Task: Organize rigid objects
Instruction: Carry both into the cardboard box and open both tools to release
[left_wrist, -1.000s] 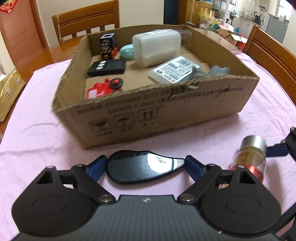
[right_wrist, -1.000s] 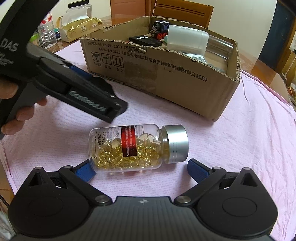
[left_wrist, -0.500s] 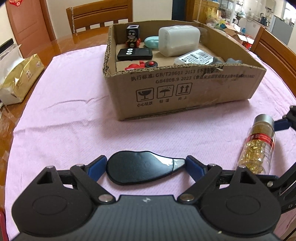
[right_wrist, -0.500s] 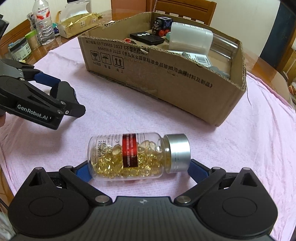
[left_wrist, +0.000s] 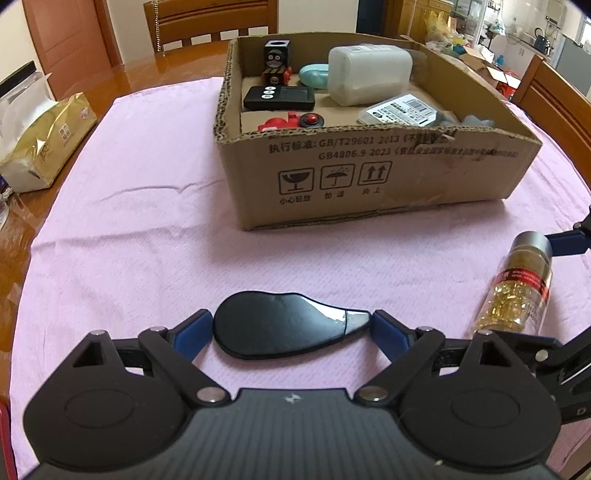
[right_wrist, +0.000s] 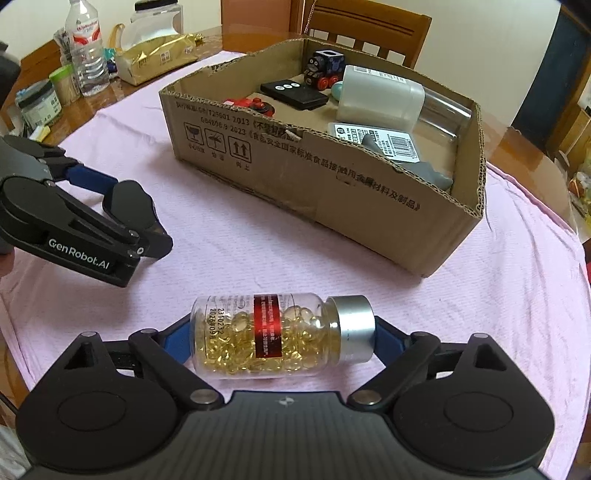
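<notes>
Cardboard box (left_wrist: 369, 177) beyond both tongs; tissue pack (left_wrist: 44, 147) far left.

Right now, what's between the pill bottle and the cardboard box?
Only bare pink tablecloth lies between the pill bottle and the cardboard box, seen in the right wrist view.

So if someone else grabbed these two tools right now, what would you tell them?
Left hand-held gripper: shut on the black case, lifted over the pink cloth.
Right hand-held gripper: shut on the pill bottle, gripped end to end.
Cardboard box ahead already holds a toy train, remote, white jar and more.
Left to do: put both held things in the box.
</notes>
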